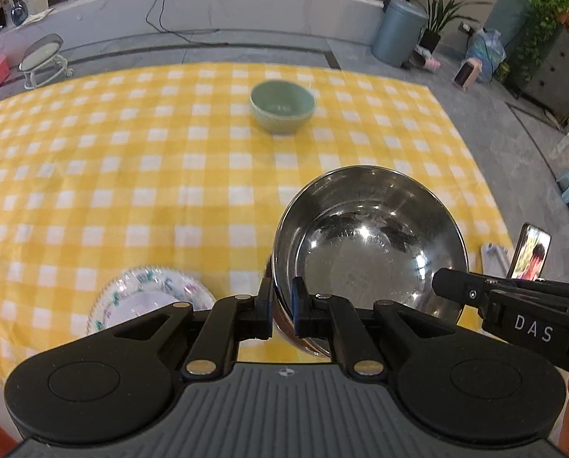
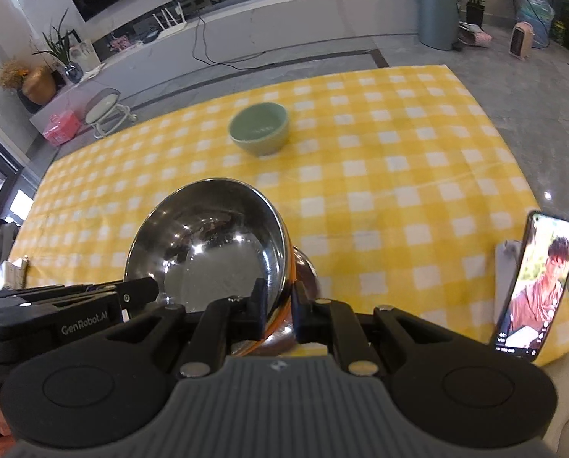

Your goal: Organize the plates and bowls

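A large steel bowl [image 1: 368, 236] hangs tilted above the yellow checked tablecloth [image 1: 131, 175], held from both sides. My left gripper [image 1: 282, 297] is shut on its left rim, one pad inside and one outside. In the right wrist view my right gripper [image 2: 278, 301] is shut on the right rim of the steel bowl [image 2: 215, 244]. A green ceramic bowl [image 1: 282, 105] stands upright farther back on the cloth, also visible as the green bowl [image 2: 259, 131]. A floral plate [image 1: 151, 297] lies at the near left, partly hidden by my left gripper.
A phone [image 2: 536, 286] with a lit screen stands propped at the table's near right corner. Beyond the far edge, on the floor, are a grey bin [image 1: 397, 32], potted plants and a baby rocker [image 1: 42, 59]. A long low ledge runs behind them.
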Demonstrator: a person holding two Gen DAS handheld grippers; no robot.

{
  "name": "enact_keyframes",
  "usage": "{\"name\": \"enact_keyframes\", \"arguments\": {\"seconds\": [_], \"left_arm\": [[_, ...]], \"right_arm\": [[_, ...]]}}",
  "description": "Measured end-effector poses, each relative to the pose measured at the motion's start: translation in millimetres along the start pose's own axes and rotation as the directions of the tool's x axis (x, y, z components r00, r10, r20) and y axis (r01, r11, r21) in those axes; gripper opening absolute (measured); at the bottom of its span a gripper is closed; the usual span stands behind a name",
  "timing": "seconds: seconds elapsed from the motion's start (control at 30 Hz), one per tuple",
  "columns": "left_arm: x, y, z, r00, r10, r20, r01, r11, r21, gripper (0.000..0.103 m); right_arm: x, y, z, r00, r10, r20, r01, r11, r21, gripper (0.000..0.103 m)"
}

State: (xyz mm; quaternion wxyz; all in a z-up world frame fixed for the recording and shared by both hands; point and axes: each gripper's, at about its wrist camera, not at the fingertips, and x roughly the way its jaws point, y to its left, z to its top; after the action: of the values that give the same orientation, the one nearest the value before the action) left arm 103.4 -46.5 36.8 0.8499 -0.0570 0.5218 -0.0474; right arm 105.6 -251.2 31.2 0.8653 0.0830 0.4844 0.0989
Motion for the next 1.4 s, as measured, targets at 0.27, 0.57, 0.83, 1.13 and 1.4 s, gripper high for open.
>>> {"name": "enact_keyframes", "arguments": {"seconds": [0.27, 0.57, 0.83, 1.13, 1.4], "left_arm": [[22.2, -12.5, -5.3, 0.999, 0.049, -0.022, -0.048, 0.998, 0.030, 0.010], [31.6, -13.4, -6.6, 0.995, 0.061, -0.073, -0.057, 0.997, 0.058, 0.011], [37.6, -14.4, -8.6, 0.993, 0.073, -0.090, -0.065, 0.994, 0.090, 0.012], [45.0, -11.2, -8.1, 0.991, 0.065, -0.114, -0.056, 0.995, 0.081, 0.014], [46.4, -12.0, -6.9, 0.991, 0.052, -0.125, -0.041, 0.995, 0.095, 0.016]], "right_arm": [[19.5, -10.0, -10.0, 1.000, -0.018, 0.000, 0.018, 1.000, 0.014, 0.009], [38.4, -15.6, -7.3, 0.999, -0.012, -0.033, 0.013, 1.000, 0.017, 0.009], [43.5, -14.5, -11.5, 0.999, -0.026, -0.035, 0.026, 1.000, 0.013, 0.008], [49.6, -9.5, -13.7, 0.998, -0.052, -0.037, 0.052, 0.999, -0.006, 0.008], [49.9, -5.6, -12.5, 0.998, -0.058, -0.027, 0.057, 0.998, -0.032, 0.011]]}}
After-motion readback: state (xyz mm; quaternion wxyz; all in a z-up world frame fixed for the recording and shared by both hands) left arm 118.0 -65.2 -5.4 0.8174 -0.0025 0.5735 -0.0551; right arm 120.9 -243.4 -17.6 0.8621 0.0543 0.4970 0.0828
